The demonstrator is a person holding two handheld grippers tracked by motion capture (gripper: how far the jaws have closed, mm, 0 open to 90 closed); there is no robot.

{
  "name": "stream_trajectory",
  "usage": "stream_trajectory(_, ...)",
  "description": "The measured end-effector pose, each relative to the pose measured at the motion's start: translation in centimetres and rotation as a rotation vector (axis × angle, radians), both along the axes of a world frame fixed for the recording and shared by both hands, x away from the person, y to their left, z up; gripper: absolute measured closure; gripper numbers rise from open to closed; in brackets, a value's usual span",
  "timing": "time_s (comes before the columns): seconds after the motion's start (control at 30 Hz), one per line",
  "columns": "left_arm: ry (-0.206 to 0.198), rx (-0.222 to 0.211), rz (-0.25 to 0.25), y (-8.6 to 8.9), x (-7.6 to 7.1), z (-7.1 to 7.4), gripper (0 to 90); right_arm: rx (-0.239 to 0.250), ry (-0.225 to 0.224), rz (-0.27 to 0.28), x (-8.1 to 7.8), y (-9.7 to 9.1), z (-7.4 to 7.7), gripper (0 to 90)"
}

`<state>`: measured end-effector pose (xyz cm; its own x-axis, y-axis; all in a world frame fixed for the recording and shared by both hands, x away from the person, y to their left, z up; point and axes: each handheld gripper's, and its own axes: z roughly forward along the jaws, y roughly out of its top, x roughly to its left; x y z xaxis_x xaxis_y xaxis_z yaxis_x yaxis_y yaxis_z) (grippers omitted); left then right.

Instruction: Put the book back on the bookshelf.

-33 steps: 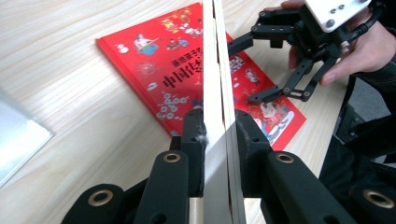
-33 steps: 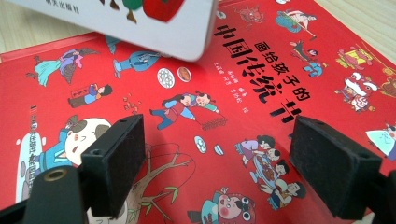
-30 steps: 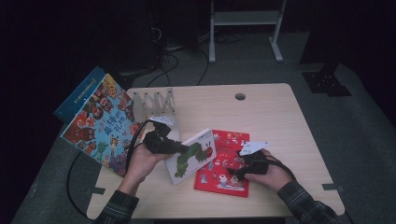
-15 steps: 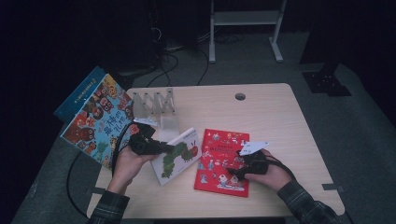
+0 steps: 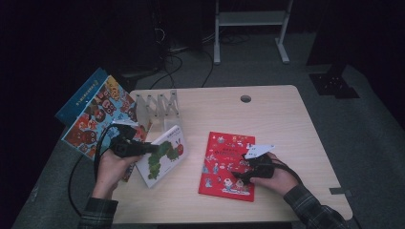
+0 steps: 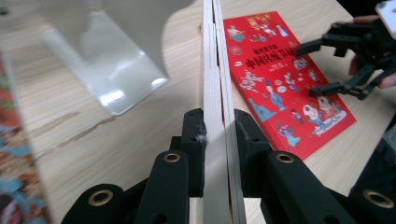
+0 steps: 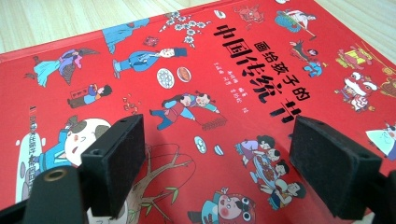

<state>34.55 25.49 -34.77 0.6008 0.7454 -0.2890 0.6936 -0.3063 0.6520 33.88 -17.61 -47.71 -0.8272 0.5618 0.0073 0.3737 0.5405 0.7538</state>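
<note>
My left gripper point(image 5: 151, 149) is shut on the edge of a white picture book with a green caterpillar point(image 5: 165, 155) and holds it tilted above the table's left part. In the left gripper view the book's edge point(image 6: 215, 84) runs upright between the pads of the left gripper point(image 6: 218, 140). A red picture book point(image 5: 227, 160) lies flat right of the middle. My right gripper point(image 5: 239, 171) rests over its right half, open. In the right gripper view the right gripper point(image 7: 215, 158) stands with its jaws wide apart just above the red cover point(image 7: 196, 70), with nothing between them.
A white folding book rack point(image 5: 160, 106) stands at the table's far left. Colourful books point(image 5: 93, 117) lean over the left edge beside it. In the left gripper view a white rack plate point(image 6: 112, 60) is just ahead. A cable hole point(image 5: 245, 98) lies at the back.
My left gripper has carried the caterpillar book to the left, away from the red book and nearer the rack. The right gripper has stayed put on the red book.
</note>
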Motion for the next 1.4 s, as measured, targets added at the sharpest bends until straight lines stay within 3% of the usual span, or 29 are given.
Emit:
stream_trajectory(0.17, -0.023, 0.010, 0.051, 1.0, 0.1, 0.1, 76.1, 0.000, 0.000, -0.001, 0.0, 0.0, 0.0, 17.1)
stream_trajectory(0.33, -0.052, 0.038, 0.097, 0.9, 0.5, 0.2, 76.1, 0.001, 0.002, -0.004, 0.0, 0.0, 0.0, 17.1)
stream_trajectory(0.57, -0.074, 0.043, 0.142, 0.6, 1.4, 0.0, 76.1, 0.002, 0.001, -0.003, 0.0, 0.0, 0.0, 17.1)
stream_trajectory(0.93, -0.123, 0.068, 0.193, -1.4, 4.1, -0.4, 76.1, 0.003, 0.001, -0.005, 0.0, 0.0, 0.0, 17.1)
stream_trajectory(1.17, -0.129, 0.059, 0.204, -2.6, 5.7, -0.8, 76.0, 0.004, 0.000, -0.006, 0.0, 0.0, 0.0, 17.1)
stream_trajectory(1.4, -0.163, 0.102, 0.218, -3.4, 7.4, -1.4, 76.0, 0.005, 0.000, -0.006, 0.0, 0.0, 0.0, 17.1)
